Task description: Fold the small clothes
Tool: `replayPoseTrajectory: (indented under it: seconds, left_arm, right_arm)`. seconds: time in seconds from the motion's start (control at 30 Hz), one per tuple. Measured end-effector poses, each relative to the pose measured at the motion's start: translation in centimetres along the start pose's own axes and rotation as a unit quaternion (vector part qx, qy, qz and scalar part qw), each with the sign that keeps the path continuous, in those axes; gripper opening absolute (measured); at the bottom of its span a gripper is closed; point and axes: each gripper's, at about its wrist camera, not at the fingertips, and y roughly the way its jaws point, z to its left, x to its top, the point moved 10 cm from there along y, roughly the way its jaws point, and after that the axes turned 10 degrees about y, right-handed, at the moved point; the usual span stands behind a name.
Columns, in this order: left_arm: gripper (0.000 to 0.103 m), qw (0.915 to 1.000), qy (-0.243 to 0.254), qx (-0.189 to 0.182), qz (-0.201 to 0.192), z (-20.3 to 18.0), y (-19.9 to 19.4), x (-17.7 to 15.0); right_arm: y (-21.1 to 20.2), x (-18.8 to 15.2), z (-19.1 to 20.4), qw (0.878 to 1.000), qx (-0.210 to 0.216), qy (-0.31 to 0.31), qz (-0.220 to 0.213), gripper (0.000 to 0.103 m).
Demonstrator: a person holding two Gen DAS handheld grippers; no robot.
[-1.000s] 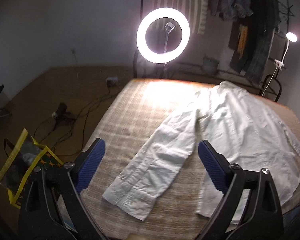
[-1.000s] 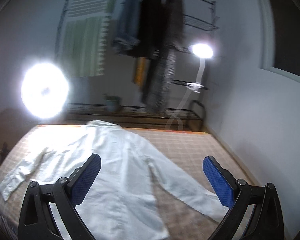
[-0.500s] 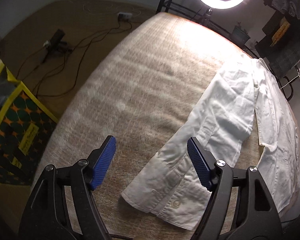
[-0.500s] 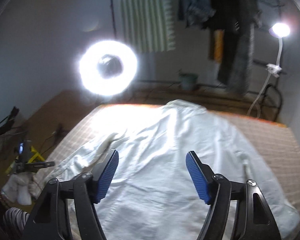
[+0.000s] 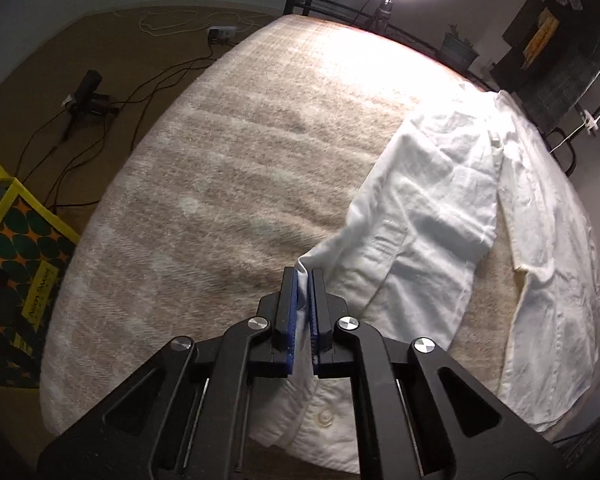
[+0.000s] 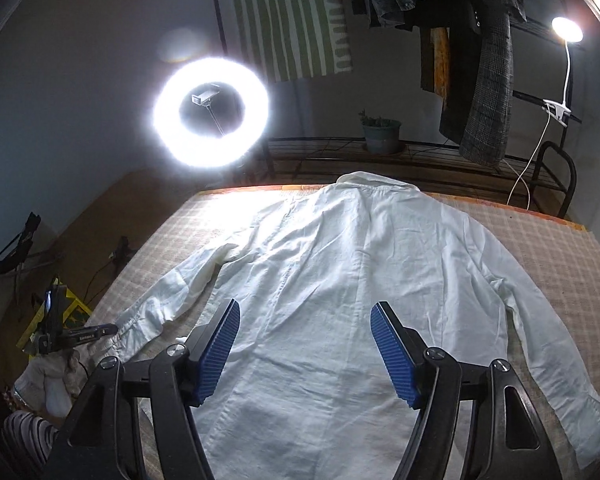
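The left gripper (image 5: 303,276) is clamped on the cuff end of the left sleeve (image 5: 412,240) of a white shirt (image 6: 340,280). A ridge of cloth stands pinched between its blue pads (image 5: 290,308). The right gripper (image 6: 306,344) hangs with its jaws spread wide above the lower back of the shirt and grasps nothing.

The shirt lies flat on a checked bed cover (image 5: 220,184), with the collar (image 6: 374,180) at the far edge near the ring light (image 6: 211,112) and the hem toward the person. Both sleeves are spread outward.

The held sleeve runs from the pinch point away and to the right, up to the shoulder. Its long axis lies oblique to the body of the shirt. The body lies to the right of the left gripper, so the likely next move carries the cuff rightward across the back. Only the left gripper has hold of the sleeve; the right gripper is placed nearer the body, where it could press the fold line. The shirt is not yet folded.
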Motion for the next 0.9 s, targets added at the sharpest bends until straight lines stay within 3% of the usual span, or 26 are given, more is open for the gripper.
replayPoseTrajectory:
  seconds: [0.17,0.33,0.47,0.57,0.77,0.9]
  left_arm:
    - [0.002,0.9988,0.020,-0.034,-0.028,-3.0,-1.7,2.0]
    - [0.001,0.9946,0.078,-0.058,-0.039,-7.6,-3.3,4.4]
    - [0.001,0.9870,0.139,-0.071,-0.039,-12.6,-4.4,6.0]
    - [0.001,0.9755,0.202,-0.083,-0.028,-17.2,-5.0,6.6]
    - [0.001,0.9592,0.242,-0.146,-0.015,-24.8,-6.0,4.2]
    - [0.001,0.9454,0.291,-0.145,0.010,-27.6,-5.5,-0.1]
  right_arm:
    - [-0.5,-0.3,-0.4,1.000,-0.004,-0.009,0.005,0.070]
    - [-0.1,-0.7,-1.4,1.000,-0.006,-0.003,0.021,0.056]
    - [0.3,-0.7,-2.0,1.000,-0.006,0.004,0.027,0.048]
    - [0.6,-0.8,-2.4,0.999,-0.005,0.011,0.032,0.043]
    - [0.6,-1.0,-3.1,0.999,-0.003,0.013,0.035,0.040]
    - [1.2,-1.3,-3.3,0.999,0.008,0.019,0.049,0.040]
